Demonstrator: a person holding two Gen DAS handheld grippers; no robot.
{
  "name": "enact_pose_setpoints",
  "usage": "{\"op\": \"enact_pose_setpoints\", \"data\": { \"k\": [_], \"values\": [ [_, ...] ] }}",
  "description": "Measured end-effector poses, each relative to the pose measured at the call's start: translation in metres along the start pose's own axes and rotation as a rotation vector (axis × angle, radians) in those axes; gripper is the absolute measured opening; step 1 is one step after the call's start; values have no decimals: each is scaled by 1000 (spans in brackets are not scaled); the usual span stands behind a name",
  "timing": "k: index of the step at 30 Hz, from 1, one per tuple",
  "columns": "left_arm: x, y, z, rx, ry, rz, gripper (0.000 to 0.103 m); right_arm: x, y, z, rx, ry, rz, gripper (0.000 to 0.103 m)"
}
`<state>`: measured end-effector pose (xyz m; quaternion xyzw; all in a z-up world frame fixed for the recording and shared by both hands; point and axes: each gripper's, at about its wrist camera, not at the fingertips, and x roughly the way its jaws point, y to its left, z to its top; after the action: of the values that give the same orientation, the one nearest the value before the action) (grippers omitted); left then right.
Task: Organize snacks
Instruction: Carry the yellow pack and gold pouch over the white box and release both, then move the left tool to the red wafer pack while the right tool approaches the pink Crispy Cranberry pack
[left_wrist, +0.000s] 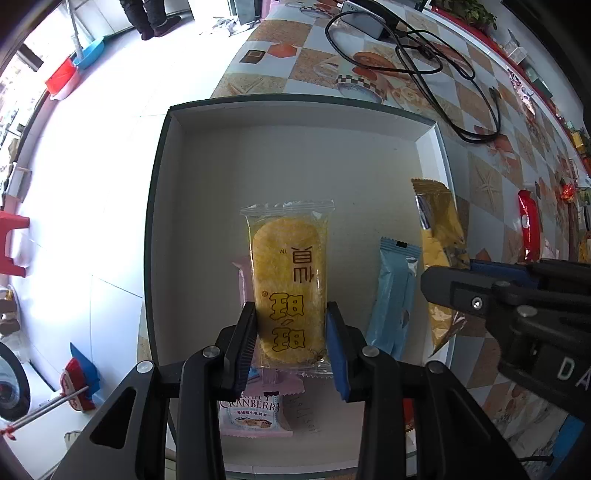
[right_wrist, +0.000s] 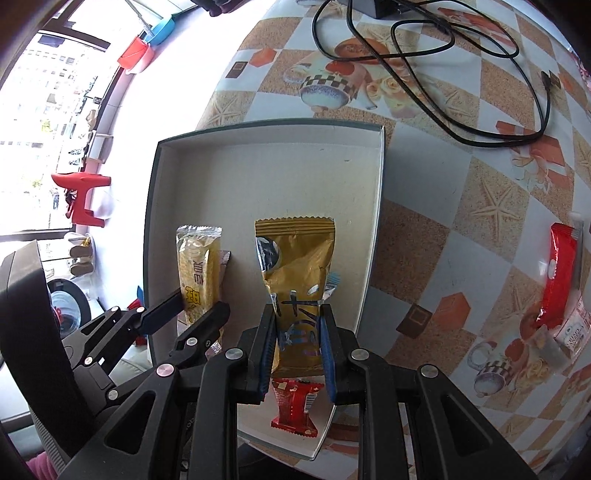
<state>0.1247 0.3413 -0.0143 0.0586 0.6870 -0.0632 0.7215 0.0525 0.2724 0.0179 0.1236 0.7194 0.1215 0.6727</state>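
My left gripper (left_wrist: 290, 334) is shut on a clear-wrapped yellow rice cracker (left_wrist: 288, 280) and holds it over the open grey box (left_wrist: 295, 147). My right gripper (right_wrist: 297, 334) is shut on a gold snack packet (right_wrist: 295, 273), also above the box (right_wrist: 266, 177). In the right wrist view the left gripper (right_wrist: 195, 314) and its cracker (right_wrist: 197, 269) show to the left. In the left wrist view the gold packet (left_wrist: 439, 240) shows at right. Inside the box lie a pink cranberry packet (left_wrist: 255, 413), a light blue packet (left_wrist: 393, 295) and a small red packet (right_wrist: 295, 406).
The box sits at the left edge of a table with a patterned cloth (right_wrist: 461, 203). A red packet (right_wrist: 559, 273) and other snacks lie at the right. Black cables (right_wrist: 424, 74) lie behind the box. The floor with a red stool (right_wrist: 85, 199) is to the left.
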Motion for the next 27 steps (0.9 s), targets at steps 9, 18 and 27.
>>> {"op": "enact_pose_setpoints", "data": {
  "k": [9, 18, 27],
  "values": [
    [0, -11, 0, 16, 2, 27, 69, 6, 0, -1, 7, 40, 4, 28],
    [-8, -39, -1, 38, 4, 16, 78, -15, -31, -10, 84, -7, -28, 98],
    [-27, -86, 6, 110, -9, -19, 78, -44, -113, -40, 284, -83, -94, 103]
  ]
}}
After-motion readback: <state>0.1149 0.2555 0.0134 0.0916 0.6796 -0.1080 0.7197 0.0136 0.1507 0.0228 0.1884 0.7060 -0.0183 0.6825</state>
